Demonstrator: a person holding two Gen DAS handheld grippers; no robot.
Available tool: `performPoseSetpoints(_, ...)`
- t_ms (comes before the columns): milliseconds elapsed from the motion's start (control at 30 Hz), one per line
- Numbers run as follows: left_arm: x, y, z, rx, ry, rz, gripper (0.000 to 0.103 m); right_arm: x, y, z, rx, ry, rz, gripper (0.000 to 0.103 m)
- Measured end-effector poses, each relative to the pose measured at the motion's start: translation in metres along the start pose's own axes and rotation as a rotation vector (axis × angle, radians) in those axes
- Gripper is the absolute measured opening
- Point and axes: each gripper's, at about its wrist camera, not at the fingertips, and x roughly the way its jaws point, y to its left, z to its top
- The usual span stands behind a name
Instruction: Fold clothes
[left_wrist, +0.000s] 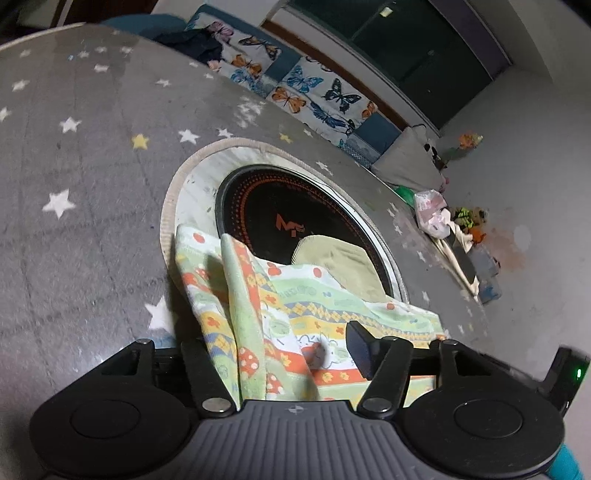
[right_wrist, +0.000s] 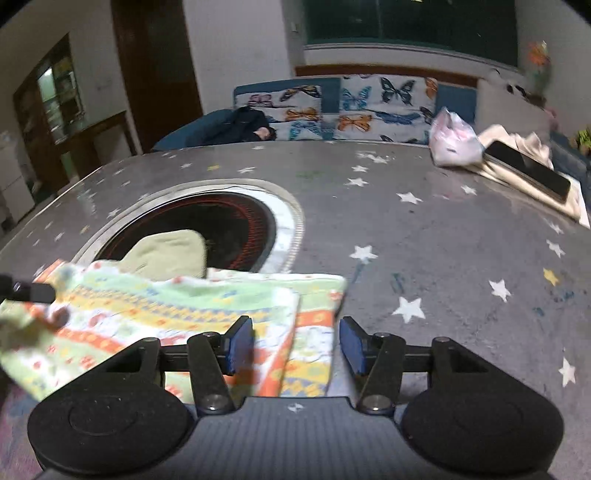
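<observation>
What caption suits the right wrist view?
Open right tongs over a folded, colourfully patterned cloth on a grey star-printed table.

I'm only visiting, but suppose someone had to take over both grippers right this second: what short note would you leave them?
Left gripper: jaws partly open, a raised fold of the patterned cloth between them; whether the pads grip it I cannot tell.
Right gripper: open over the cloth's corner, pads off it.
Cloth: on the starred table cover, partly folded, two layers showing; its far edge overlaps the round black hotplate. A plain green piece lies on the hotplate behind it.
Left to do: finish and flatten the fold, then the green piece.
</observation>
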Motion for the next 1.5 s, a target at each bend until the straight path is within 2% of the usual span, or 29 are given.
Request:
performPoseSetpoints(100, 0.000, 0.000, -0.001, 0.012, 0.000, 0.002, 0.060, 0.009, 0.001, 0.001, 0.016, -0.009, 0.027, 0.056)
performPoseSetpoints(167, 0.000, 0.000, -0.001, 0.021, 0.000, 0.009, 0.055, 0.011, 0.007, 0.002, 0.012, -0.012, 0.050, 0.052)
performPoseSetpoints(333, -0.001, -0.004, 0.000, 0.073, 0.000, 0.035, 0.030, 0.005, 0.018, -0.001, 0.006, -0.002, 0.105, 0.017)
performPoseSetpoints(500, -0.010, -0.012, 0.005, 0.125, -0.023, 0.022, 0.015, -0.011, 0.019, -0.001, 0.029, -0.038, 0.117, 0.015)
performPoseSetpoints(767, -0.012, -0.051, 0.010, 0.227, -0.042, -0.013, 0.013, -0.054, 0.023, 0.009, -0.002, -0.143, 0.099, 0.015)
performPoseSetpoints(1100, 0.005, -0.108, 0.016, 0.337, -0.041, -0.062, 0.013, -0.107, 0.003, 0.017, -0.011, -0.249, -0.009, 0.015)
performPoseSetpoints(1500, 0.041, -0.169, 0.020, 0.424, 0.016, -0.087, 0.014, -0.141, -0.038, 0.024, 0.009, -0.296, -0.123, 0.015)
